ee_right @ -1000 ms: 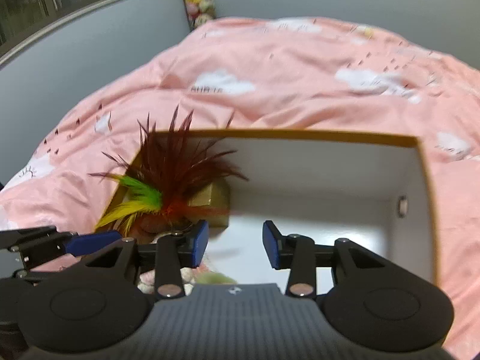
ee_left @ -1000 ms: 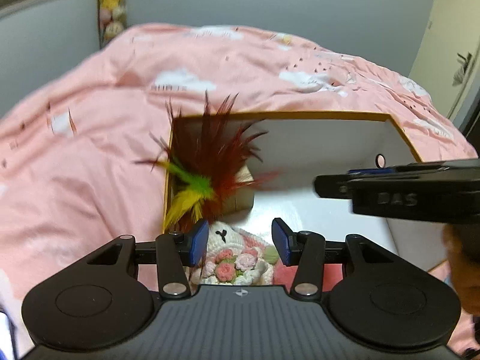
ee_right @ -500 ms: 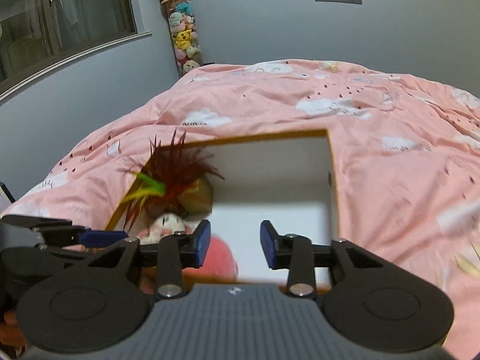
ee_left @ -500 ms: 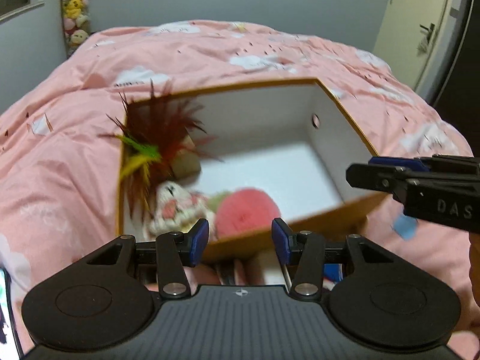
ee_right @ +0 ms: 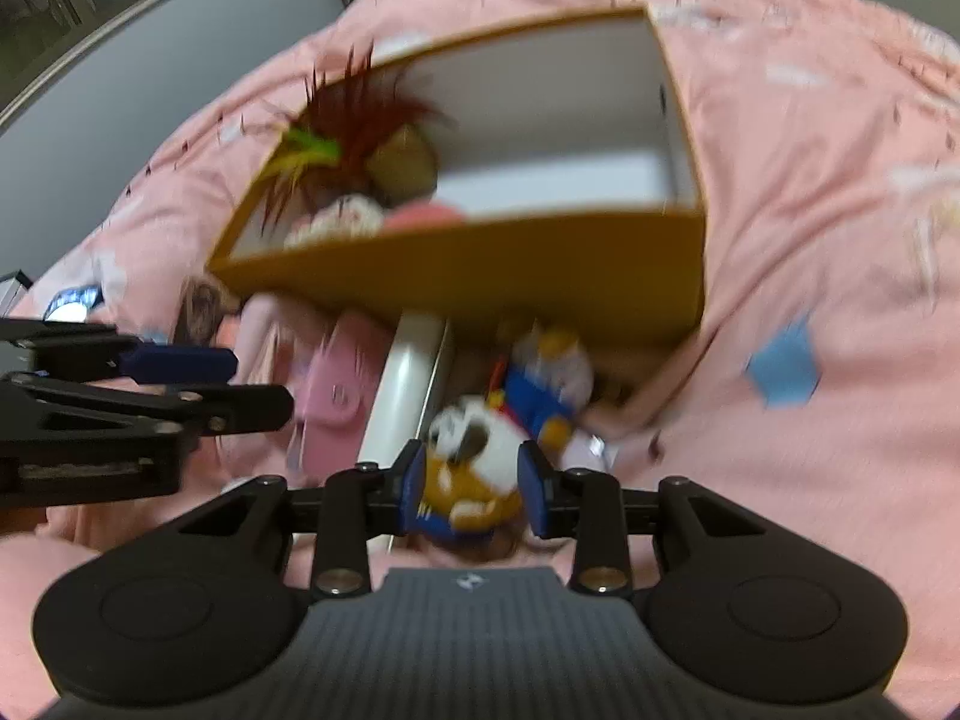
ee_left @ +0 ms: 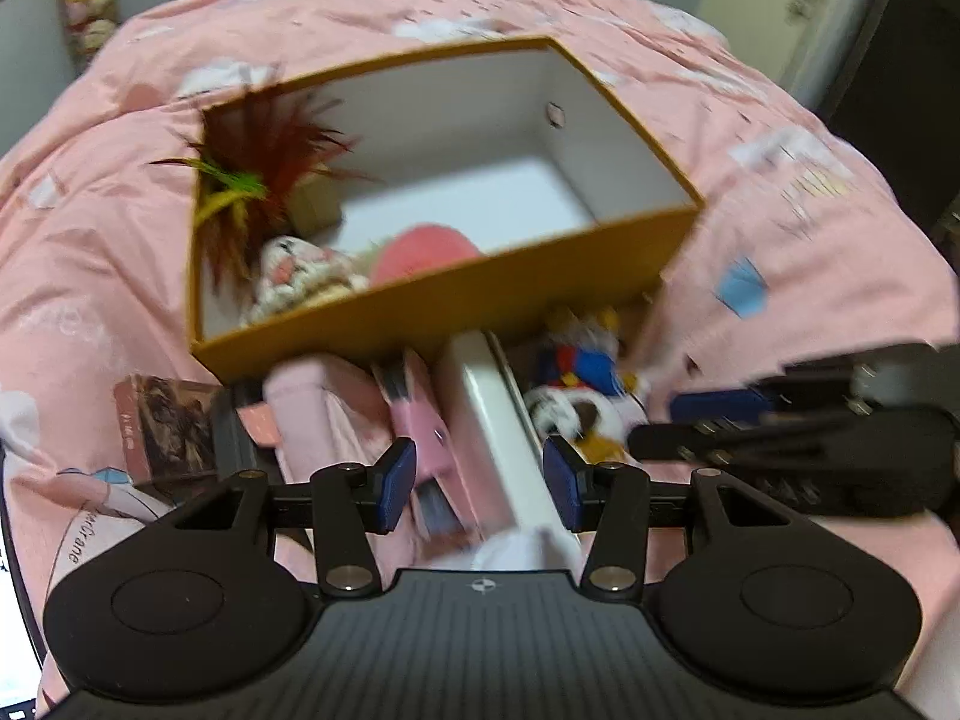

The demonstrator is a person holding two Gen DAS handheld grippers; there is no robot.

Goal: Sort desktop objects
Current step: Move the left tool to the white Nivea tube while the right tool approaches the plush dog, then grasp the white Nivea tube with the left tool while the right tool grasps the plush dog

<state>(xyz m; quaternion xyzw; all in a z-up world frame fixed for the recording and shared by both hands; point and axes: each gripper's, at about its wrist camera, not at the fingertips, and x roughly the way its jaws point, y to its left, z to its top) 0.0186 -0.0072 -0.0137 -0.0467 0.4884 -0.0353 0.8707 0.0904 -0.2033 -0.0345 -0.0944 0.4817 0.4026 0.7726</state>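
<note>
Over a pink quilt (ee_left: 150,138), my left gripper (ee_left: 478,480) hangs with its jaws apart and nothing between the pads; a white bar (ee_left: 492,420) and a pink case (ee_left: 420,432) lie below the gap. Past the jaws sits the box (ee_left: 432,306), mustard outside and white inside. In its left end stand the red feathers (ee_left: 264,150), with a tan block (ee_left: 315,210), a crocheted toy (ee_left: 300,276) and a pink ball (ee_left: 420,249) beside them. Left of the jaws lies a dark card (ee_left: 168,426).

My right gripper (ee_right: 474,489) straddles a brown-and-white plush (ee_right: 474,456): its jaws are partly closed around it, and the blur keeps me from telling whether the pads press on it. Just beyond, touching it, lies a blue-and-white plush (ee_right: 546,384) against the near wall of the box (ee_right: 480,276). The bar (ee_right: 402,390) and the case (ee_right: 336,396) lie left of these jaws, and the left gripper (ee_right: 192,384) reaches in from that side, seen side-on. A blue patch (ee_right: 780,372) shows on the quilt (ee_right: 810,210) to the right. The feathers (ee_right: 354,114) rise from the far left of the box.
</note>
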